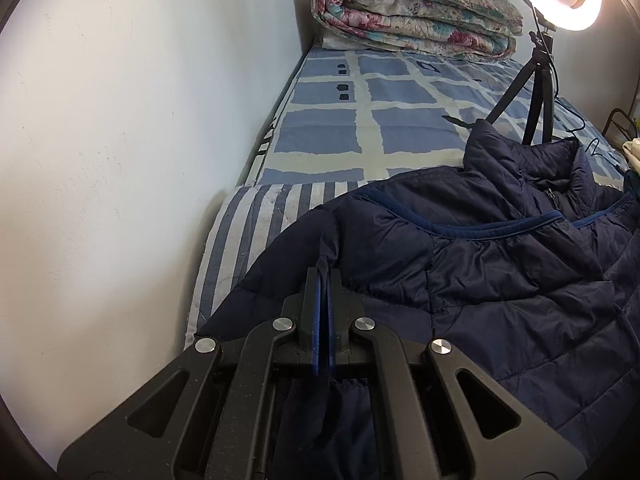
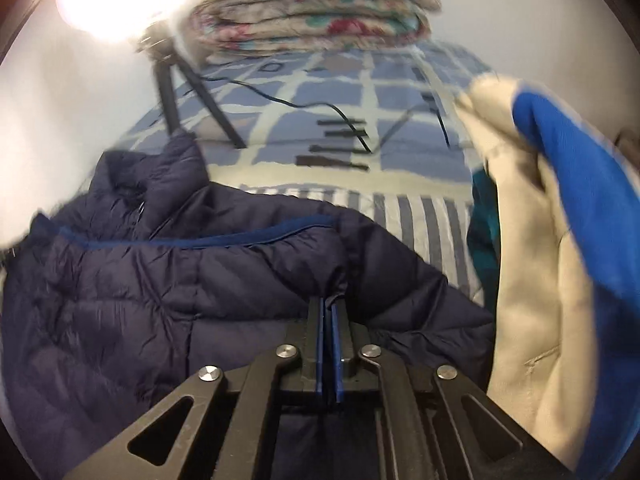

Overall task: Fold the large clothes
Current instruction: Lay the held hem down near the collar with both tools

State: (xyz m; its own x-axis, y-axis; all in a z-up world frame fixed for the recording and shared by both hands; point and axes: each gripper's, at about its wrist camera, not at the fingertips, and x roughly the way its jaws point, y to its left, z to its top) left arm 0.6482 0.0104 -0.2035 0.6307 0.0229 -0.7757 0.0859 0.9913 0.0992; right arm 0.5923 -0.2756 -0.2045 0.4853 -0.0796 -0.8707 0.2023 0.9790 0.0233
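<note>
- Two wrist views, one bed [image 1: 328, 120]: blue-and-cream checked cover filling the upper middle of each frame, striped sheet [image 1: 256, 232] along the near edge, white wall down the left of the left view.
- Spread across the lower half of both frames: navy puffer jacket [image 1: 500, 280], quilted, collar [image 1: 532, 168] raised toward the upper right of the left view and the upper left of the right view, blue zip trim running crosswise between.
- Long axis of the jacket lying roughly side to side across the frames, shoulder line level, body falling toward the bottom edge.
- Folded floral quilt [image 1: 416, 12] at the top, ring light on a tripod [image 1: 536, 92] just behind the collar, cream-and-blue garment [image 2: 560, 260] hanging down the right of the right view, motion-blurred.
- Left gripper [image 1: 324, 280] at bottom centre, jaws closed, pinching a ridge of jacket fabric at the garment's left edge.
- Right gripper [image 2: 328, 304] at bottom centre, jaws closed likewise on a tuck of the jacket at its right edge.
- Likely reading: both outer edges held, each hand equally near its own side, jacket straight ahead of and beneath the fingers; next move probably turning on carrying both pinched edges together along that crosswise axis.
</note>
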